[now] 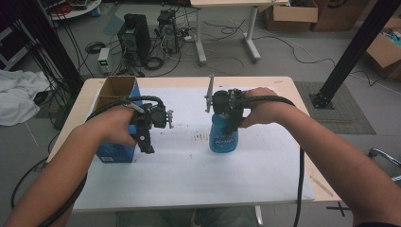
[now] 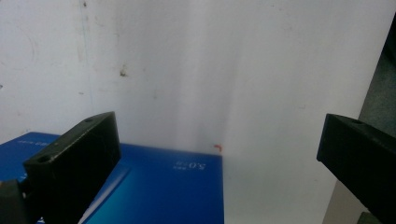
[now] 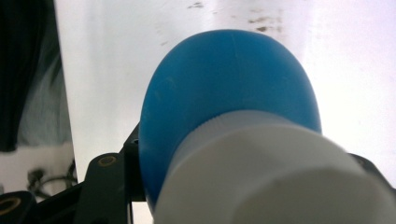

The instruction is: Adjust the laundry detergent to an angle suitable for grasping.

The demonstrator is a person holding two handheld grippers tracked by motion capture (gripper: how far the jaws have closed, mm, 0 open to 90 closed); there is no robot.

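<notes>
White paper (image 1: 189, 175) covers most of the wooden table (image 1: 283, 82), and grey floor with cables and computer boxes lies behind it.

A blue bottle (image 1: 223, 137) with a white cap (image 3: 280, 182) is near the middle of the table, a little toward the right edge. It is upright, and its bottom is on the paper or just above it; I cannot tell which. The right gripper (image 1: 227, 113) comes down on the bottle from above. Its black jaws are clamped on the bottle's neck, just under the cap. In the right gripper view the round blue body bulges out past the cap, with the white paper far below it. The person's right hand (image 1: 262, 109) holds this gripper, and a black cable runs back along the arm toward the near edge.

Some small brown marks (image 1: 201, 137) are on the paper just left of the bottle.

Farther left, a blue box (image 1: 116, 142) stands by the left edge of the table. Its top is open and brown inside. The left gripper (image 1: 146, 142) is just beside the box, on the side that faces the bottle, and points down at the paper. Its two black jaws are wide apart with nothing between them. In the left gripper view one jaw hangs over the blue side of the box and the other hangs over the white paper. The left hand (image 1: 116, 127) holds it in front of the box.

The two grippers are well apart.
</notes>
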